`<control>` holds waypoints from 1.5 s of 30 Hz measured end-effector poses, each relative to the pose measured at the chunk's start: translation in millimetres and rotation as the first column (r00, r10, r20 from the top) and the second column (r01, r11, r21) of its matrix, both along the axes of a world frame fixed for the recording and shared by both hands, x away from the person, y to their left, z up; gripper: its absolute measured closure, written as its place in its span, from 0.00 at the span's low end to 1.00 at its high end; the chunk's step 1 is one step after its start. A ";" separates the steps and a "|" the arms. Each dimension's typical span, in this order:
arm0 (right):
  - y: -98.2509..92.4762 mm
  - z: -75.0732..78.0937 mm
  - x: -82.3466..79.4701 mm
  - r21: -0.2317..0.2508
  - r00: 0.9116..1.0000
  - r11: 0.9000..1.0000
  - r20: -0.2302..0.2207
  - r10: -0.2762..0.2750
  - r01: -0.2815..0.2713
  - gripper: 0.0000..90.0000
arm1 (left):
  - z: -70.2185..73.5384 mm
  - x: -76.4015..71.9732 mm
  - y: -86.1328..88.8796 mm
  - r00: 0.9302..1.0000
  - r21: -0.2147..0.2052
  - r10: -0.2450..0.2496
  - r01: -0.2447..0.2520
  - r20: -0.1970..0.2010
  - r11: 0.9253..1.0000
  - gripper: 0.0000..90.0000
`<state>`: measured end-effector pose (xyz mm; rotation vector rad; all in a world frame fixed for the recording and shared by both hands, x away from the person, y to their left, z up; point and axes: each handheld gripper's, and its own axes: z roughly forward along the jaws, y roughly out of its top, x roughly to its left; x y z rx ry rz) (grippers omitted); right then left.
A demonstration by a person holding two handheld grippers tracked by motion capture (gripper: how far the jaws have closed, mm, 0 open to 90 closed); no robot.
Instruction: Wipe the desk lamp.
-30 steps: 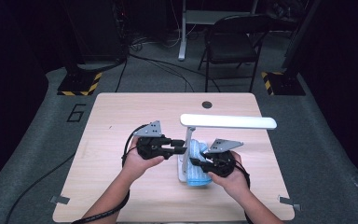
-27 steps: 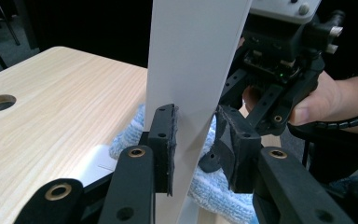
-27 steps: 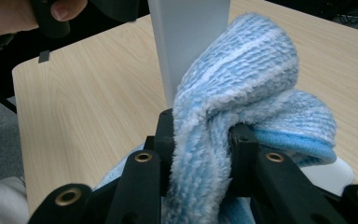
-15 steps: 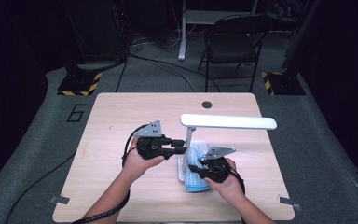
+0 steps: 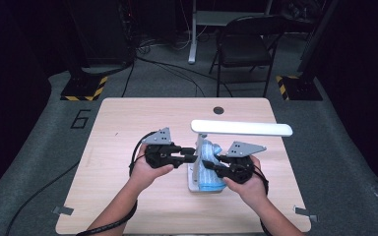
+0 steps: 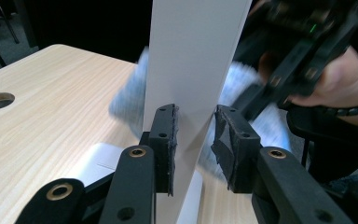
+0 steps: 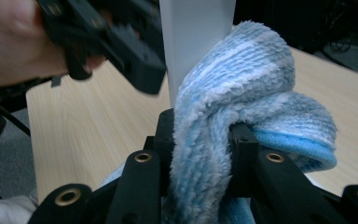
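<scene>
A white desk lamp stands mid-table, its long head (image 5: pixel 241 128) level above a flat post (image 5: pixel 197 157) (image 6: pixel 191 70). My left gripper (image 5: pixel 193 158) (image 6: pixel 195 135) reaches in from the left, its jaws shut on the post. A fluffy blue and white cloth (image 5: pixel 210 169) (image 7: pixel 233 93) is bunched against the post's right side, over the lamp's base (image 5: pixel 193 186). My right gripper (image 5: pixel 207 164) (image 7: pixel 203 135) is shut on a fold of that cloth. In the right gripper view the post (image 7: pixel 191 37) rises just behind the cloth.
The wooden table (image 5: pixel 128 123) has a round cable hole (image 5: pixel 218 110) near its far edge. A folding chair (image 5: pixel 246 46) and stand bases sit on the floor beyond. A black cable (image 5: pixel 44 191) trails off the table's left side.
My right gripper slid the cloth down toward the lamp's base, then came back up along the post. The left gripper kept still on the post.
</scene>
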<state>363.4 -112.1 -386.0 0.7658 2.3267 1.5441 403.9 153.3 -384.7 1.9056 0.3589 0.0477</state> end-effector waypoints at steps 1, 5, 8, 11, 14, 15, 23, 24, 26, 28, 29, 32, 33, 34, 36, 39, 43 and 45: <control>-0.9 4.8 0.0 0.009 1.000 1.000 0.012 0.008 -0.008 0.78 | -0.2 0.1 0.4 1.000 -0.002 -0.001 0.001 -0.001 1.000 0.76; -4.0 21.6 -2.1 0.042 0.999 0.999 0.038 0.004 -0.005 0.78 | -0.4 0.1 0.4 1.000 0.001 0.000 0.000 0.003 1.000 0.76; -7.0 30.1 -2.1 0.068 0.998 0.998 0.055 -0.020 0.017 0.78 | -3.0 1.0 -0.8 1.000 0.011 0.011 -0.011 0.005 1.000 0.67; -10.9 36.9 -1.9 0.079 0.997 0.996 0.065 -0.038 0.033 0.78 | -8.8 3.6 -1.7 1.000 0.026 0.029 -0.029 -0.003 0.999 0.61; -13.8 41.4 -2.5 0.085 0.997 0.996 0.070 -0.045 0.039 0.78 | -14.0 5.9 -4.1 1.000 0.034 0.023 -0.022 -0.015 0.999 0.58; -14.2 42.6 -3.1 0.087 0.997 0.995 0.066 -0.049 0.043 0.78 | -15.2 6.4 -5.5 1.000 0.044 0.020 -0.019 -0.014 0.999 0.58; -17.3 53.9 -4.4 0.114 0.997 0.993 0.061 -0.047 0.040 0.78 | -22.0 13.9 -20.7 1.000 0.072 0.003 -0.004 0.020 0.997 0.54; -17.4 55.4 -4.6 0.114 0.997 0.993 0.062 -0.043 0.036 0.78 | -22.9 16.4 -21.7 1.000 0.068 -0.008 0.006 0.026 0.998 0.54; -16.7 56.9 -5.5 0.113 0.997 0.993 0.065 -0.044 0.036 0.78 | -24.8 18.9 -23.5 0.999 0.052 -0.024 0.023 0.025 0.998 0.53; -16.8 57.8 -6.0 0.104 0.997 0.994 0.070 -0.041 0.034 0.78 | -26.6 21.3 -24.5 0.999 0.038 -0.042 0.041 0.021 0.998 0.54; -17.1 58.3 -6.0 0.101 0.996 0.994 0.073 -0.043 0.036 0.78 | -27.7 21.9 -25.2 0.999 0.028 -0.044 0.043 0.017 0.999 0.54; -17.5 59.6 -4.8 0.103 0.996 0.994 0.073 -0.041 0.034 0.78 | -28.5 22.2 -26.5 0.998 0.030 -0.050 0.049 0.026 0.998 0.55; -16.8 59.7 -4.1 0.101 0.997 0.994 0.073 -0.039 0.031 0.78 | -27.9 21.3 -26.8 0.998 0.036 -0.048 0.047 0.034 0.998 0.55; -15.8 59.6 -3.6 0.097 0.996 0.995 0.076 -0.036 0.029 0.78 | -27.6 20.4 -27.5 0.998 0.040 -0.046 0.045 0.042 0.998 0.55; -13.3 60.2 -2.5 0.084 0.996 0.996 0.081 -0.035 0.028 0.78 | -26.5 18.8 -28.0 0.998 0.058 -0.038 0.035 0.058 0.998 0.56; -9.8 62.3 -1.6 0.072 0.996 0.997 0.082 -0.037 0.031 0.78 | -26.7 17.8 -28.3 0.998 0.051 -0.020 0.017 0.062 0.999 0.57; -7.2 63.8 -1.3 0.076 0.993 0.996 0.106 -0.048 0.040 0.78 | -25.6 15.7 -29.7 0.998 0.065 0.000 -0.005 0.068 0.998 0.57; -8.8 64.1 -0.8 0.089 0.992 0.995 0.107 -0.063 0.053 0.79 | -24.5 13.0 -31.9 0.997 0.078 0.016 -0.022 0.079 0.997 0.57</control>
